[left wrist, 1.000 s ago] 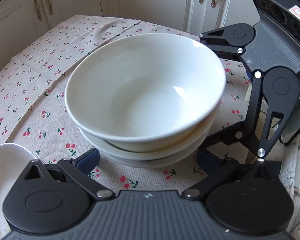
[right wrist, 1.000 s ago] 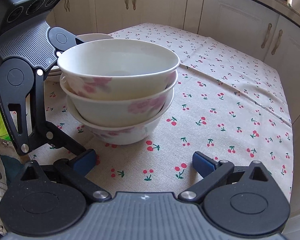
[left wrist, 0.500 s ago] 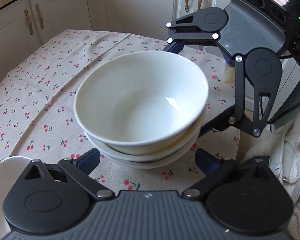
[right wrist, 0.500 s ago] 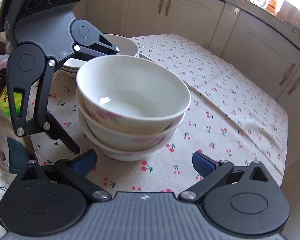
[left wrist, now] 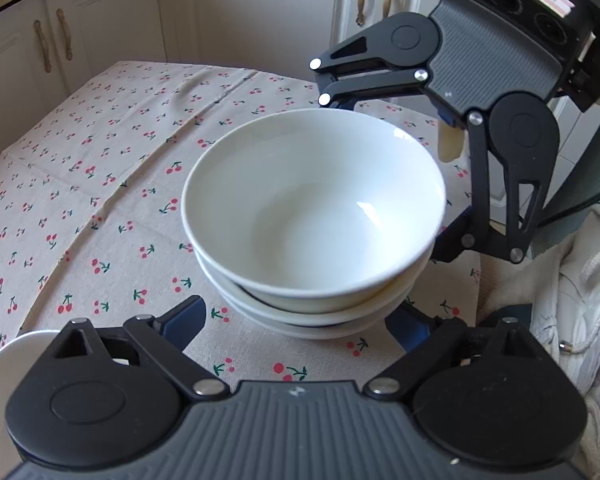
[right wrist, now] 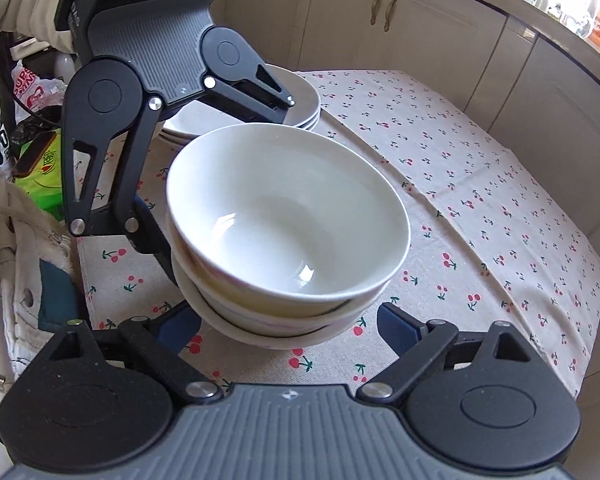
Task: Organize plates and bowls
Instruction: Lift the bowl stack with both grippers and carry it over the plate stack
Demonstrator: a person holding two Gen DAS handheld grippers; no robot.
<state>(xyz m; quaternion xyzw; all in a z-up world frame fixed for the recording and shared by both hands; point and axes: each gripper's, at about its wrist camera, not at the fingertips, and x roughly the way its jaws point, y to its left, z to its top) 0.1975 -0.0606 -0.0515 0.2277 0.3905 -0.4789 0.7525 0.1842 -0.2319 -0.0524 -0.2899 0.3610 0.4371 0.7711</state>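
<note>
A stack of three white bowls (left wrist: pixel 314 216) stands on the cherry-print tablecloth (left wrist: pixel 100 184); it also shows in the right wrist view (right wrist: pixel 286 224). My left gripper (left wrist: pixel 296 320) is open with its blue-tipped fingers on either side of the stack's near base. My right gripper (right wrist: pixel 288 326) is open and faces the stack from the opposite side, its fingers flanking the base. Each gripper shows in the other's view, the right one (left wrist: pixel 452 136) and the left one (right wrist: pixel 152 128). A stack of white plates (right wrist: pixel 296 100) sits behind the bowls, partly hidden.
The edge of a white plate (left wrist: pixel 16 352) shows at the lower left in the left wrist view. Cream cabinets (left wrist: pixel 260 16) ring the table. Bags and a green packet (right wrist: pixel 36 160) lie off the table's left side, beside white clothing (left wrist: pixel 572 300).
Both grippers have risen and tilted downward, so the views now look into the top bowl from higher up. The bowl stack has stayed in place on the cloth.
</note>
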